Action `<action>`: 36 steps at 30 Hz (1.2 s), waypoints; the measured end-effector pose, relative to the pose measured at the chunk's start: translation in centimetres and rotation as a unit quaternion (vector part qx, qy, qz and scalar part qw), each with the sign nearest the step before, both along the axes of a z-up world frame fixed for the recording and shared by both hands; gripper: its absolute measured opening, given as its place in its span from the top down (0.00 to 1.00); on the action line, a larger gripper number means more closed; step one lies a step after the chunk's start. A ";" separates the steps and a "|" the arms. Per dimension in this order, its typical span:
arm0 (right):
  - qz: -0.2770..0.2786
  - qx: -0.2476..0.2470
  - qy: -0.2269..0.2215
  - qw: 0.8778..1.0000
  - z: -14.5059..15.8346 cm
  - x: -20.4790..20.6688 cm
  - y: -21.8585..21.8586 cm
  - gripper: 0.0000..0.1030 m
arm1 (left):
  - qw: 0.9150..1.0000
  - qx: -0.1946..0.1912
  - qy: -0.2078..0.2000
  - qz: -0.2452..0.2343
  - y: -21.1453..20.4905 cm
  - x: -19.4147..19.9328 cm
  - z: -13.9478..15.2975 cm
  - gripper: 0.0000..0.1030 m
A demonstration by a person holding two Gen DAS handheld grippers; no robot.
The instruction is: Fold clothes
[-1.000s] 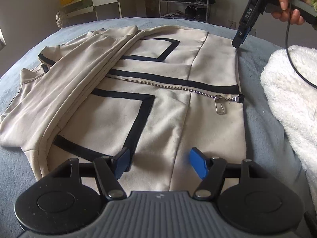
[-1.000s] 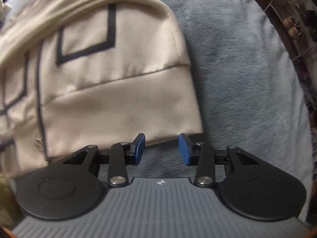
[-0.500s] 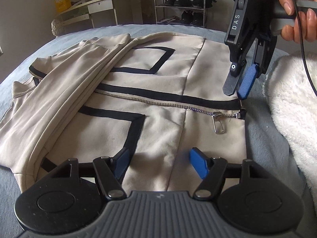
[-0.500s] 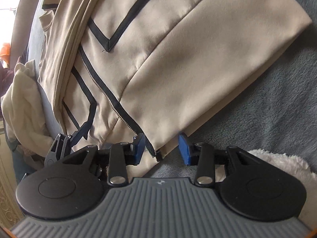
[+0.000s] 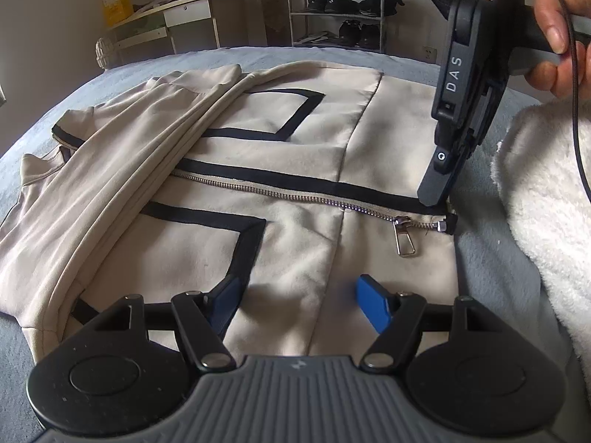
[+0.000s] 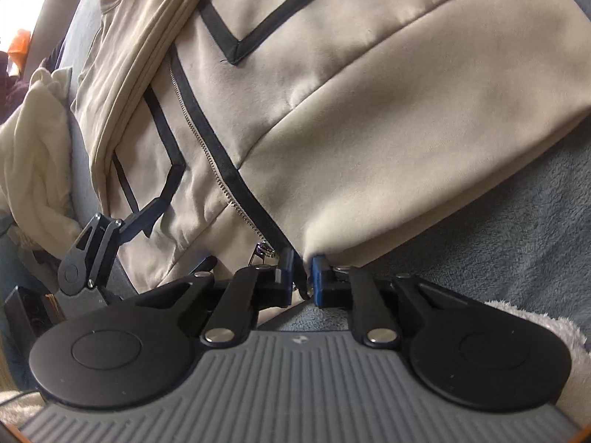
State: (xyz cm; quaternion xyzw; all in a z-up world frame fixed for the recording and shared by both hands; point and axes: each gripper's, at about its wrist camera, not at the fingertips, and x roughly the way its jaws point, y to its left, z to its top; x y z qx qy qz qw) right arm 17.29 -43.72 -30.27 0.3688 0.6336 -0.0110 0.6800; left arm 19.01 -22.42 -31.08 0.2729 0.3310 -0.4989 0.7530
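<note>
On the grey bed (image 5: 332, 57) our beige jacket (image 5: 288, 192) lies flat and zipped, sleeves folded across it, a white fleece (image 5: 546, 199) just beside its hem. Our left gripper (image 5: 297, 301) hovers over the near panel, jaws apart. Our right gripper (image 6: 303, 277) has its jaws clamped on the hem by the zipper pull (image 5: 404, 241).

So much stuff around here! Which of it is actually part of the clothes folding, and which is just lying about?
Part of the job:
- beige jacket, spread on the bed
- right gripper, shut on the jacket's hem beside the zipper
- left gripper, open above the jacket

Just lying about:
- white fluffy blanket
- shoe rack
- desk
- yellow box
</note>
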 end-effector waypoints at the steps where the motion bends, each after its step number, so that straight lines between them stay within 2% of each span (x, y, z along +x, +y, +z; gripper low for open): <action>1: 0.010 -0.007 -0.001 1.000 0.2 0.0 0.1 0.96 | 1.000 0.000 0.000 0.000 -0.1 0.0 0.0 0.31; 9: 0.057 -0.042 0.003 0.998 1.1 -0.1 -1.7 0.98 | 1.000 -0.003 0.002 -0.006 -0.4 0.1 -0.2 0.31; 11: 0.051 -0.044 0.009 0.998 0.6 -0.1 -1.8 0.98 | 1.000 -0.004 0.001 -0.008 -0.5 0.1 -0.2 0.31; 16: 0.020 -0.003 0.017 1.000 -1.0 -0.2 -2.1 0.97 | 1.000 -0.008 0.000 -0.007 -0.6 0.5 0.1 0.31; 20: 0.002 0.000 0.025 1.000 -0.4 -0.7 -3.1 0.92 | 1.000 -0.021 0.001 -0.011 -1.1 0.9 0.8 0.31; 22: -0.004 -0.012 0.015 1.000 0.9 -1.2 -3.9 0.80 | 0.999 -0.031 0.000 -0.018 -1.7 1.0 1.3 0.31; 24: -0.020 -0.029 -0.007 0.999 2.6 -1.8 -5.4 0.74 | 0.999 -0.040 -0.004 -0.029 -2.7 0.9 1.8 0.31; 29: -0.110 -0.112 -0.016 0.987 4.1 -3.8 -12.0 0.73 | 0.995 -0.042 -0.041 -0.074 -6.5 -0.6 1.5 0.31; 32: -0.158 -0.143 -0.015 0.977 3.9 -4.8 -15.7 0.71 | 0.994 -0.014 -0.067 -0.090 -8.2 -1.7 0.1 0.31; 36: -0.173 -0.181 -0.038 0.967 2.7 -4.6 -18.1 0.67 | 0.994 -0.009 -0.062 -0.089 -8.8 -1.9 -0.6 0.31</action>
